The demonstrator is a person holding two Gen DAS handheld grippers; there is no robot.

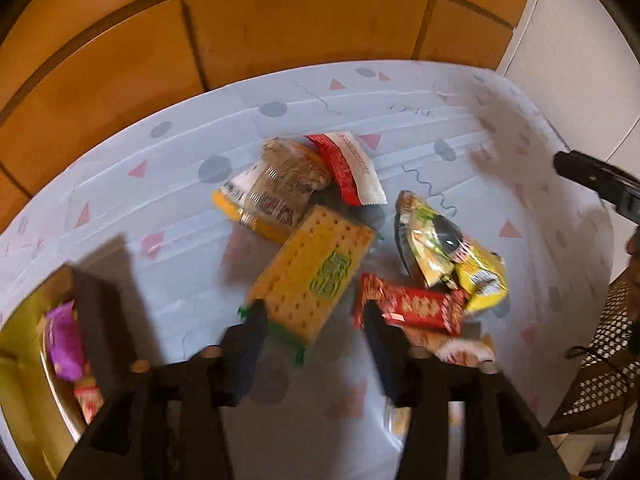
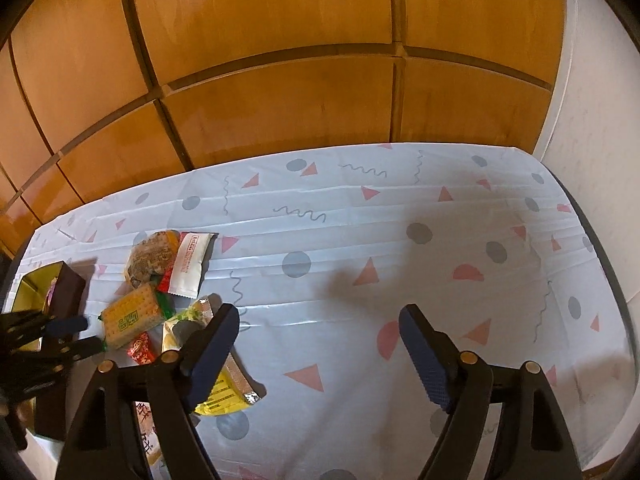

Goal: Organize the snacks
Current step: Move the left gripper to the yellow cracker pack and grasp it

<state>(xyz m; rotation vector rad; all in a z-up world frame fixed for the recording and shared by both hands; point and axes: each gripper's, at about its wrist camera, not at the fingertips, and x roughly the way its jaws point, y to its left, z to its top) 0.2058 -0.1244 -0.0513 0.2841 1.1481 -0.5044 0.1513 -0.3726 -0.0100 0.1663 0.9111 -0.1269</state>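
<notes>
A patterned cloth covers the worktop (image 2: 360, 240). At its left a box (image 2: 66, 292) holds wrapped snacks. Loose packets cluster nearby, a yellow cracker pack (image 1: 312, 276) among them. The left gripper (image 1: 316, 316) hangs over that pack with jaws spread, gripping nothing; the right gripper (image 2: 320, 328) also stands spread and empty.

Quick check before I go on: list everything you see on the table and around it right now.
cracker pack: one, yellow with green label, centre of the pile
red patterned bar: one, red, right of the cracker pack
red-and-white sachet: one, far side of the pile
brown snack in clear wrap: one, left of the sachet
yellow-green foil packets: about two, overlapping, right side
box: one, yellow-lined, left edge, holding a purple packet
tablecloth: pale blue, patterned
wooden panels: orange-brown, behind the table
left claw: open, over the pile, holding nothing
right claw: open, empty, over bare cloth
</notes>
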